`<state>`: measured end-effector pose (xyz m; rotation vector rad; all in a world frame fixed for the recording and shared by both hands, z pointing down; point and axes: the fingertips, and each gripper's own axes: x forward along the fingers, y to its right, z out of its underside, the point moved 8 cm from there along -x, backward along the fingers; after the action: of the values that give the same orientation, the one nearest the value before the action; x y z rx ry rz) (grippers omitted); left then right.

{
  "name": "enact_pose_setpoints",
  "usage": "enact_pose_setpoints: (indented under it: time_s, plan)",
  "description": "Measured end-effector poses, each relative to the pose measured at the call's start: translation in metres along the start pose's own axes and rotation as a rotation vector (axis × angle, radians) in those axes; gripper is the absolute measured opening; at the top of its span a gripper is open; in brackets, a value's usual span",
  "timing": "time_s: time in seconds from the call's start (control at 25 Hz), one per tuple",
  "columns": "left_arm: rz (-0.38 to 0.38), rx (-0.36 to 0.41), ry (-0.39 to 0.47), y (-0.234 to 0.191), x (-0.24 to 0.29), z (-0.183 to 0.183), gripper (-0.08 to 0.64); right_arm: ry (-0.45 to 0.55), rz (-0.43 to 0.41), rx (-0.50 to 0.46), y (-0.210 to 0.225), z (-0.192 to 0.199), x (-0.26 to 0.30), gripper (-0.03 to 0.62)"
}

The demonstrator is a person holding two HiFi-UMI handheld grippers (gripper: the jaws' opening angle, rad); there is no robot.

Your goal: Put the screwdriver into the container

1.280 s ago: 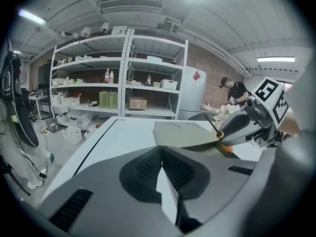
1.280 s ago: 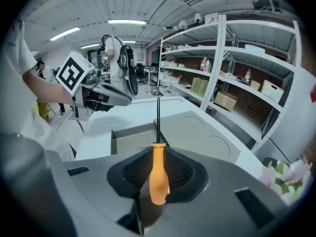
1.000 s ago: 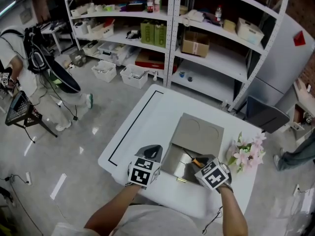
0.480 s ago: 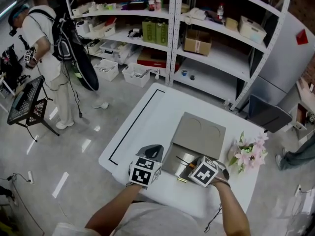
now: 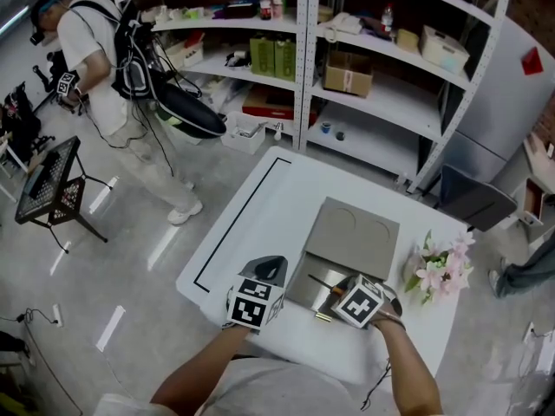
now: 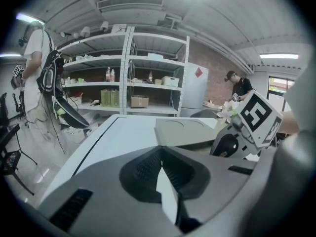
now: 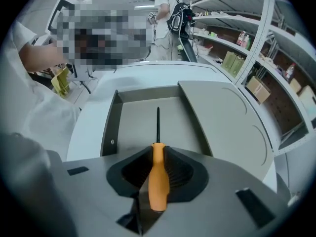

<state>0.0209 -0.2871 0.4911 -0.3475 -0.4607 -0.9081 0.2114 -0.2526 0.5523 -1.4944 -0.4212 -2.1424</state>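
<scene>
The right gripper clamps shut on the orange handle of the screwdriver, shaft pointing to 12 o'clock over the open grey container. At the container's 9 o'clock, the left gripper has its jaws pressed together, empty. Labels on the shelf bottles are too small to read.

Plain white short-sleeved shirt

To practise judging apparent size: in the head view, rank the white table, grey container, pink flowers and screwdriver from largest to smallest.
1. white table
2. grey container, lid included
3. pink flowers
4. screwdriver, of which only the thin shaft and a bit of orange handle show
</scene>
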Motion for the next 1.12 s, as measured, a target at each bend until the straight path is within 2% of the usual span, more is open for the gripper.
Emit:
enact_pose_setpoints:
  time_s: [0.12,0.4,0.68,0.88,1.12]
  plan:
    - [0.007,0.007,0.002,0.002,0.0,-0.001,0.003,0.009,0.025,0.005,0.002,0.002,-0.003,0.089]
    - [0.036,0.036,0.005,0.005,0.0,-0.009,0.003,0.078,0.067,0.11,0.004,0.009,-0.022,0.083]
    - [0.095,0.07,0.025,0.011,0.001,-0.023,0.003,0.21,0.185,0.27,0.001,0.019,-0.052,0.061]
    - [0.144,0.095,0.041,0.017,-0.002,-0.033,0.003,0.34,0.305,0.398,-0.007,0.021,-0.087,0.041]
    - [0.201,0.122,0.078,0.025,-0.009,-0.043,0.003,0.57,0.42,0.561,-0.024,0.024,-0.129,0.014]
